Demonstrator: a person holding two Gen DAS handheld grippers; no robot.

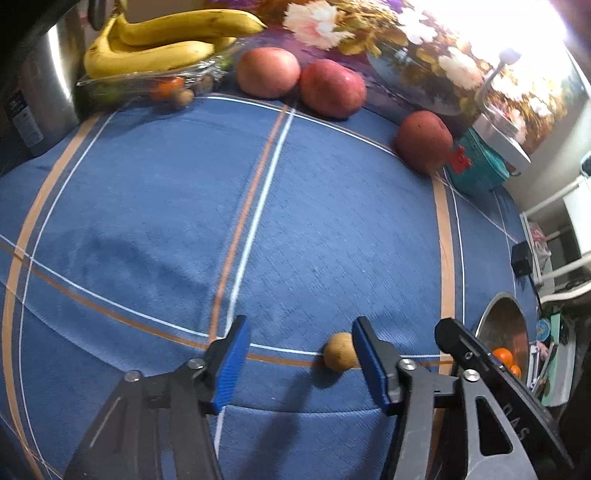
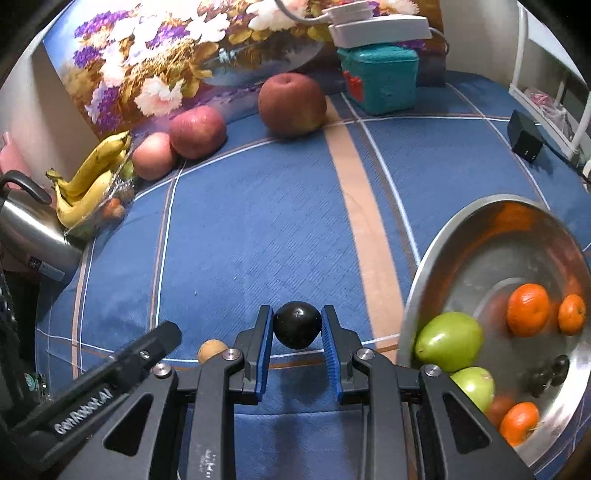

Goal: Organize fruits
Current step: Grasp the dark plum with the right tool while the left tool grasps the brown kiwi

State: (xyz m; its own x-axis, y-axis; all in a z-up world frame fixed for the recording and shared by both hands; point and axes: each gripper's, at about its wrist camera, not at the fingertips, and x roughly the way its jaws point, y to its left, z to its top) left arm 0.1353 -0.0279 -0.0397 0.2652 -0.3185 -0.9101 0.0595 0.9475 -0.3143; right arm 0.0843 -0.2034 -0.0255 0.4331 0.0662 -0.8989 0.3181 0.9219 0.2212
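Note:
My right gripper point(image 2: 297, 325) is shut on a small black plum point(image 2: 296, 324), held just above the blue cloth, left of a steel bowl point(image 2: 480, 236). The bowl holds green apples point(image 2: 448, 341), tangerines point(image 2: 527, 309) and dark plums point(image 2: 550, 373). My left gripper point(image 1: 299, 350) is open and empty above the cloth. A small brown kiwi point(image 1: 340, 351) lies beside its right finger; it also shows in the right wrist view point(image 2: 211, 350). Three red apples point(image 1: 332, 88) and bananas point(image 1: 166, 40) sit at the back.
A steel kettle point(image 1: 40, 92) stands at the back left. The bananas rest on a wrapped tray of small fruit point(image 1: 147, 86). A teal box point(image 2: 380, 79), a white power strip point(image 2: 380, 27) and a flower painting point(image 2: 184, 55) line the back. A black adapter point(image 2: 524, 136) lies at the right.

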